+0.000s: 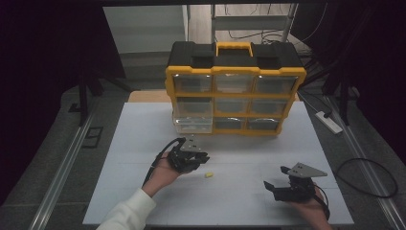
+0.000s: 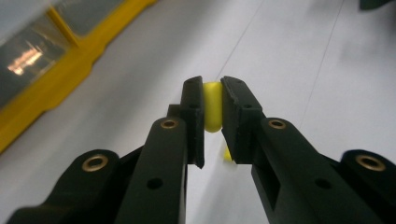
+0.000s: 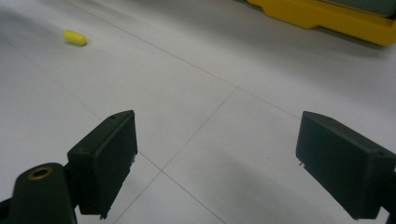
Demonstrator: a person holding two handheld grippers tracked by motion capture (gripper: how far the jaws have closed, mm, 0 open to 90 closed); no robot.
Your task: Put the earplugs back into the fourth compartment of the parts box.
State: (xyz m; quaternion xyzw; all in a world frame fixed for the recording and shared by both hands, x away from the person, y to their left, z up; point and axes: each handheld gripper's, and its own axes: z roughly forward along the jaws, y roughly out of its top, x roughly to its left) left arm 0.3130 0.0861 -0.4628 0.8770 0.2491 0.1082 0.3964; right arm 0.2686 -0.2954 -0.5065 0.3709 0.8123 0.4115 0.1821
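My left gripper (image 2: 212, 88) is shut on a small yellow capsule-shaped piece (image 2: 213, 114), held upright between its pads a little above the white table. From above, this gripper (image 1: 205, 157) sits left of the table's centre, pointing right. A second yellow piece (image 1: 208, 175) lies on the table just below and right of it, and it also appears as a yellow piece (image 3: 74, 37) far off to the upper left. My right gripper (image 3: 219, 154) is open over bare table; it rests at the front right (image 1: 269, 188), jaws pointing left.
A yellow and black drawer organizer (image 1: 234, 91) with clear drawers stands at the table's far side; its lower-left drawer (image 1: 193, 123) sticks out a little. The white tabletop (image 1: 249, 153) ends close behind both hands. Cables and a power strip (image 1: 328, 121) lie on the floor at right.
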